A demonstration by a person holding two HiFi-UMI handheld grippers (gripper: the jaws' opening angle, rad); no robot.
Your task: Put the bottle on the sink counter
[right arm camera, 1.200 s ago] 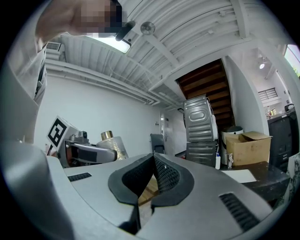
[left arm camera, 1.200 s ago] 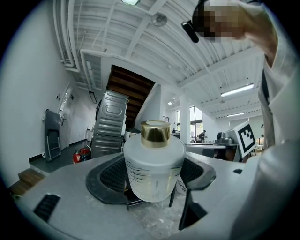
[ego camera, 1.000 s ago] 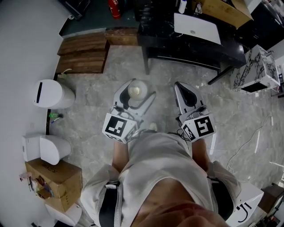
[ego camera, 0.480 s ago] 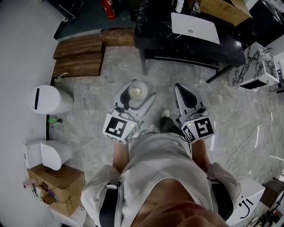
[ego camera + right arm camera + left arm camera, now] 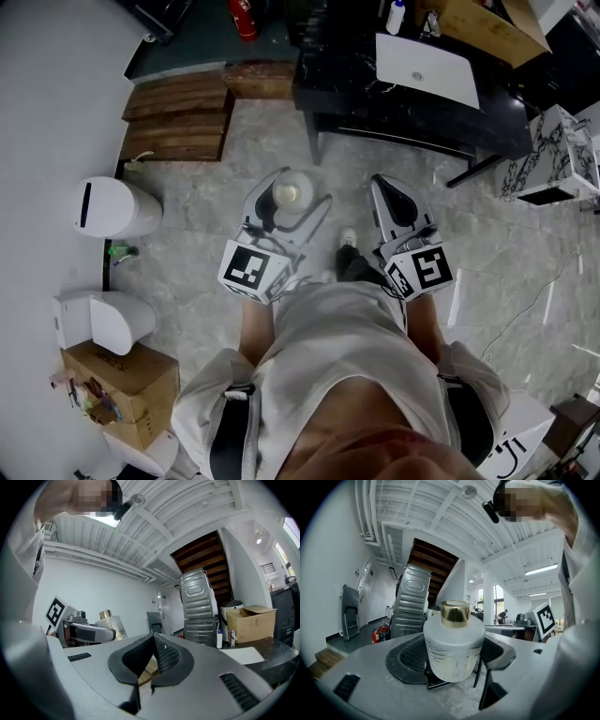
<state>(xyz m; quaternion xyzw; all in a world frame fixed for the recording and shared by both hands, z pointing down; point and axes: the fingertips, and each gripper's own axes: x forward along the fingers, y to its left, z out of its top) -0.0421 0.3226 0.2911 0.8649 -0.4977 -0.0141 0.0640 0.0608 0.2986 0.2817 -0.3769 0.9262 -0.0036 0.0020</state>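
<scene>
1. The left tongs (image 5: 292, 180) are squeezed tight on the bottle (image 5: 453, 644). It is a round, frosted white bottle with a gold cap (image 5: 455, 611), and a little pale liquid shows near its bottom.
2. The bottle sits between the two dark pads, cap up. It is held in the air in front of the person, above the grey stone floor (image 5: 206, 202).
3. The right tongs (image 5: 153, 641) are pinched shut with nothing between them. They hang just beside the left tongs and do no work.
4. The black table (image 5: 347, 80) with the white sink (image 5: 427, 66) is ahead of the person and well apart from the bottle.
5. So I think the step in hand is the carrying. The bottle is picked up but is not yet on the table.
6. I think the next move is to walk up to the table and reach the left tongs over it.
7. A bare black part beside the sink looks like a good spot. A small white bottle (image 5: 397, 16) and a cardboard box (image 5: 478, 23) stand at the far side, so the near side has more room.
8. The bottle should come down straight, until its bottom rests flat on the table.
9. Only then should the left tongs let go and pull back gently, so they do not knock the bottle over.
</scene>
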